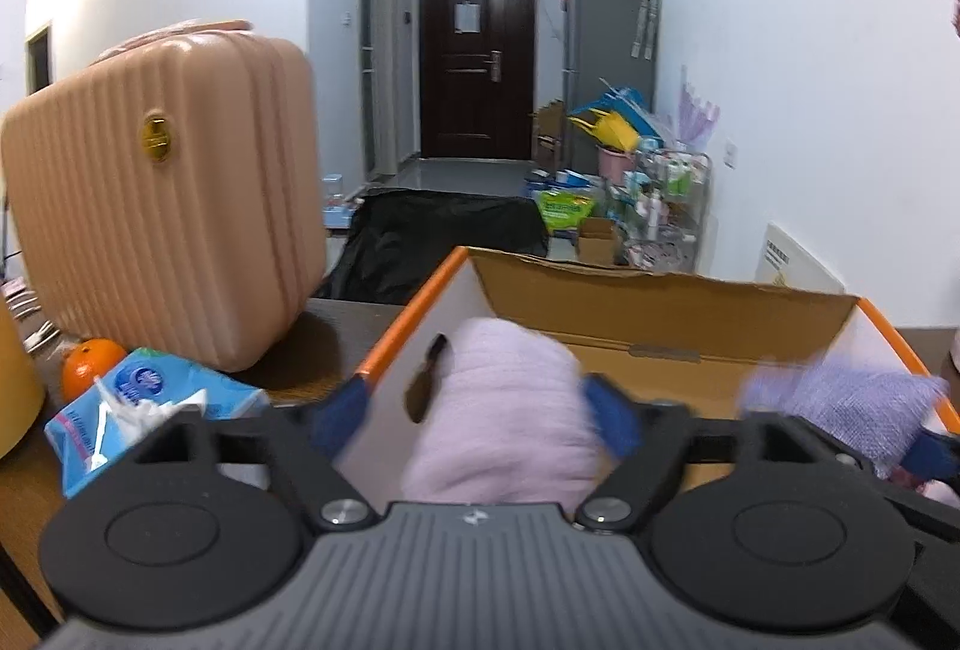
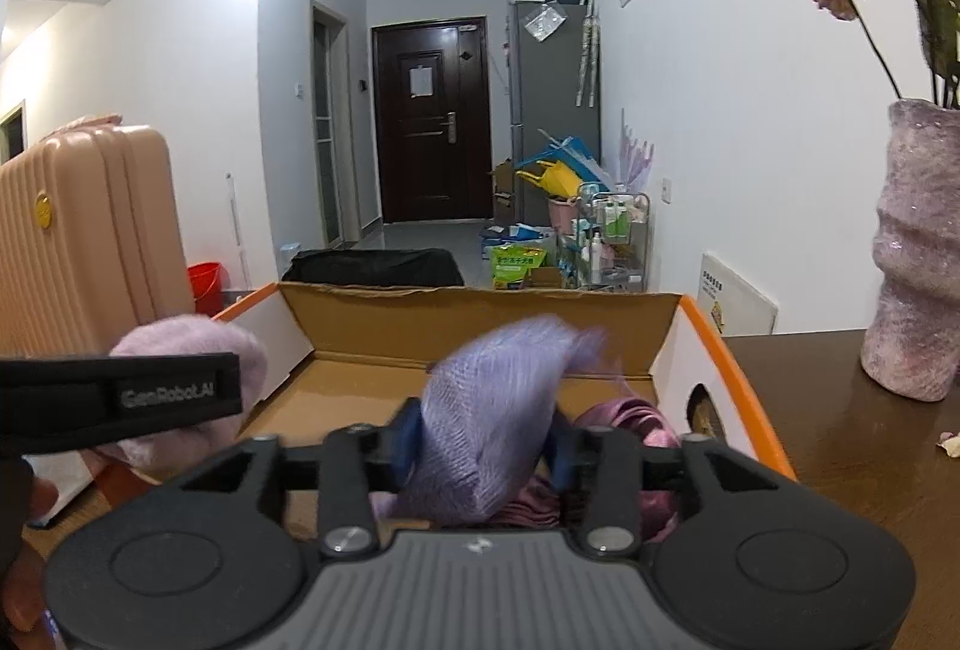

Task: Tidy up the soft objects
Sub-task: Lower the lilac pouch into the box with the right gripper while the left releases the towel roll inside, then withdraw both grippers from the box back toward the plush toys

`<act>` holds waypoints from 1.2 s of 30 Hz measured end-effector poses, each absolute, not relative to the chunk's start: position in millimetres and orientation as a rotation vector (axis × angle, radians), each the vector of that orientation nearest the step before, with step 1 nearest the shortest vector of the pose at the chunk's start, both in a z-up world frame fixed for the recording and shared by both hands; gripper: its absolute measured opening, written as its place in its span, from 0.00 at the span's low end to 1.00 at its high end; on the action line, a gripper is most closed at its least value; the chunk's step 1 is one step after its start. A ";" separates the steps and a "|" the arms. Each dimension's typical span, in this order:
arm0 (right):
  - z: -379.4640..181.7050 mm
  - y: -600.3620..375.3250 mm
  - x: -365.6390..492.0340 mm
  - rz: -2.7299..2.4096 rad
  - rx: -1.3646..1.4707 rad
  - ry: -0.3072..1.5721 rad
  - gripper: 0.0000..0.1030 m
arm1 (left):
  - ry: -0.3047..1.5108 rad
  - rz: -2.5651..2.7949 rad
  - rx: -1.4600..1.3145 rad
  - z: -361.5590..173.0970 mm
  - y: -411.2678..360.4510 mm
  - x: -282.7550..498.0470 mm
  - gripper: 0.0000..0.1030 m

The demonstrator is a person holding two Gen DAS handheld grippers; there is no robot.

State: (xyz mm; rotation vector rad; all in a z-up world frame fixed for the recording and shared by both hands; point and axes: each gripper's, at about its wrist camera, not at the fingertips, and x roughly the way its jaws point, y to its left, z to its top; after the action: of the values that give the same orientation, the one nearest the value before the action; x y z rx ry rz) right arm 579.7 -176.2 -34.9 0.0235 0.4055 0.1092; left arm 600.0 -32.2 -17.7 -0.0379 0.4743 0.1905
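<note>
Your left gripper stands with its jaws spread wide over the near left end of the cardboard box. The pale pink knit sits between the blue pads without being pinched, which reads as a release so it drops into the box. Your right gripper is over the near right part of the same box. Its jaws stand partly apart with the lilac cloth between them. The pads sit right against the cloth, and whether they press on it you cannot tell from this view. The cloth is smeared with motion blur, which suggests it is coming loose.

Both pieces are at the box because it looks like the collecting place for the soft things. A shiny mauve fabric already lies inside, under the right gripper.

Beyond the box's left side stands a peach suitcase, with a tissue pack and an orange at its foot. Off the box's right side a purple vase stands on the brown table.

The bottom of the box under the pink knit is hidden by the gripper body. The mauve fabric is mostly covered, so you cannot tell what garment it is. The vase is cut by the frame edge.
</note>
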 end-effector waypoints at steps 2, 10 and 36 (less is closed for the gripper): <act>-34.2 -178.5 579.7 0.094 0.033 0.399 0.67 | 0.468 0.207 -0.051 -16.6 -29.2 599.2 1.00; -34.9 -180.9 583.9 0.057 0.046 0.399 0.99 | 0.494 0.232 -0.096 -17.2 -20.5 601.1 1.00; -29.6 -187.9 557.8 0.059 0.064 0.335 1.00 | 0.464 0.239 -0.138 3.6 -10.9 571.5 1.00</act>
State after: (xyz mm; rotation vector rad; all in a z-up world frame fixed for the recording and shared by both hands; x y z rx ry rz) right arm 557.8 -187.9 -29.6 0.0642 0.3352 0.0593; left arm 571.5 -10.9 3.6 -0.1378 0.4638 0.2393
